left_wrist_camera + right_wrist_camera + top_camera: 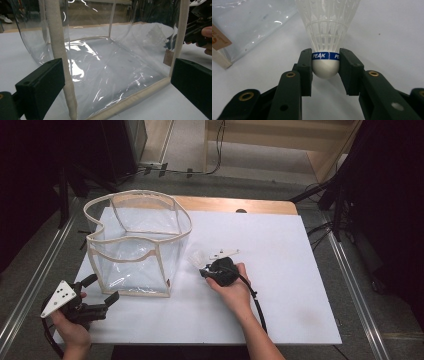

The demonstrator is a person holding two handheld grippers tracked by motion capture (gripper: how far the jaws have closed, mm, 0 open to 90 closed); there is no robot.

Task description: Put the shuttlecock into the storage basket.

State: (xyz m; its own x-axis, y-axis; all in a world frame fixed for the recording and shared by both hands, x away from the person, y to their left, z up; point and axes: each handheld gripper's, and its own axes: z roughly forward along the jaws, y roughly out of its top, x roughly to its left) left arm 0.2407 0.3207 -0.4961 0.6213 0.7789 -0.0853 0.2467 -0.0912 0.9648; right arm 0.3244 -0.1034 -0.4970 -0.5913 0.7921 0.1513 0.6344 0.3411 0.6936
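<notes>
Right claw (325, 72), low centre of frame, clamped on shuttlecock (325, 37) cork for carrying; left claw (117, 82) open, flanking clear bag (105, 65).

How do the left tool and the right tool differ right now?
The left tool is open and holds nothing; the right tool is shut on the cork of the white plastic shuttlecock with a blue band. The left one faces the near corner of the clear plastic bin with cream fabric edging; the right one sits beside its right wall. Both have black jaws.
</notes>
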